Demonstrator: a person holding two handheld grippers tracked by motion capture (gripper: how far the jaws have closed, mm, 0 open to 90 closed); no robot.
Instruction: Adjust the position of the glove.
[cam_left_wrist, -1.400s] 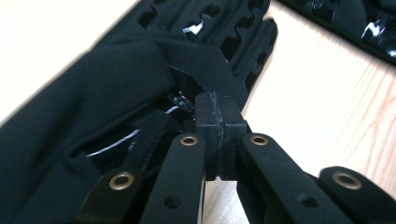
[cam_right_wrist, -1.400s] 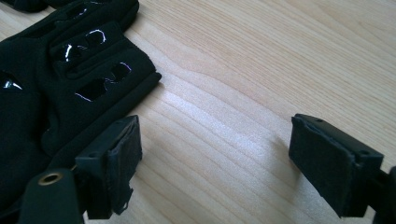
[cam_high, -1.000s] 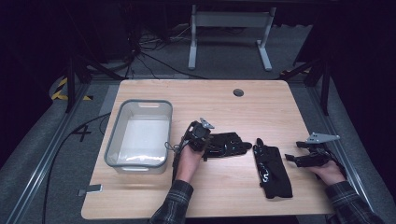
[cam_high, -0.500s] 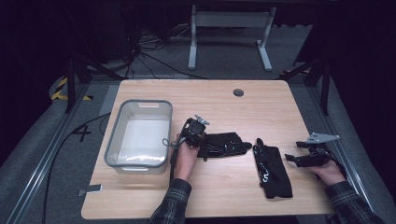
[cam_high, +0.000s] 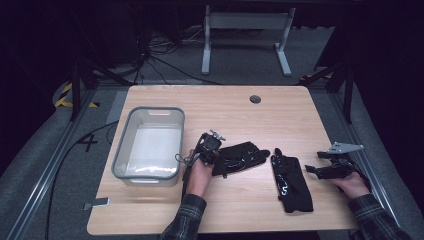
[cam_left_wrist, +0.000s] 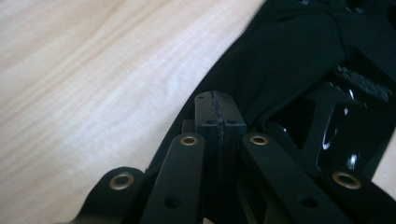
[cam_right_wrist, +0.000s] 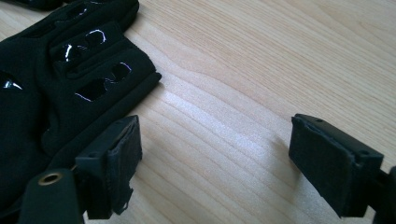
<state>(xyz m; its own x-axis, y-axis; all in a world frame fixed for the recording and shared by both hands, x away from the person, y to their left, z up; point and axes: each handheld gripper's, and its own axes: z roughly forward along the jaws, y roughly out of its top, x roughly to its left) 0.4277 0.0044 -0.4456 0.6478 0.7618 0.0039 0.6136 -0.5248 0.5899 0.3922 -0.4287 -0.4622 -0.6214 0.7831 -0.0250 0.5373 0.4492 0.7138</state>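
- The left gripper (cam_high: 220, 152) has its jaws pressed together on the cuff edge of the left glove (cam_high: 240, 157), which lies flat mid-table just beside the clear bin (cam_high: 150, 142).
- The right gripper (cam_high: 312, 169) rests with jaws wide apart over bare wood, the right glove (cam_high: 290, 182) just beside one pad.
- Both gloves are black fabric with glossy patches; the table (cam_high: 225, 107) is pale wood grain.
- Both forearms reach in low, sleeves plaid.
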